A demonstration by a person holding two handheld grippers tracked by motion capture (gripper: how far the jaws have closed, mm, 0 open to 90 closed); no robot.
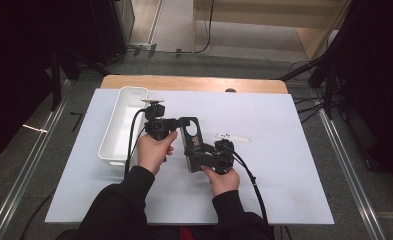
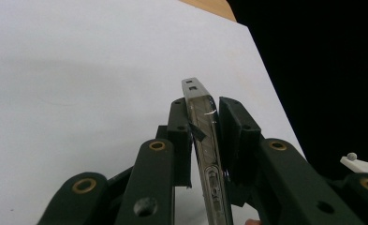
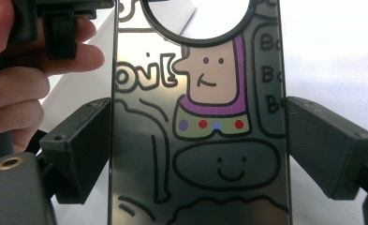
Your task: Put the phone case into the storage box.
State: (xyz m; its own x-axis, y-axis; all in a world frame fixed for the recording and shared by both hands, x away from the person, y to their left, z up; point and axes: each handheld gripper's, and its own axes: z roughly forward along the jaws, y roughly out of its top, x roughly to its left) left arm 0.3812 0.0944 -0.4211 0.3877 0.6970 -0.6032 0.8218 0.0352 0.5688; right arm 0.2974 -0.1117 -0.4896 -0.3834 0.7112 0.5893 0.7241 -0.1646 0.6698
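Hands are meeting over the middle of the white table sheet in the high view, and both grippers are sharing one thing: a phone case, dark with a round cutout, held up off the sheet between them. The left gripper is reaching in at the case's top edge, while the right gripper is taking it lower down. A white bin is sitting just left of the left hand, and a small clear strip is lying on the sheet just past the right gripper.

Switching to the left gripper view, the left gripper is seeing the phone case edge-on, and its jaws are pinching the thin edge from both sides. White sheet is spreading out behind.

Over to the right gripper view: the phone case is facing the camera, cartoon figures printed on it, blocking most of the table. The right gripper is clamping the case across its width, a pad on each long edge. The person's left hand is showing at the left.
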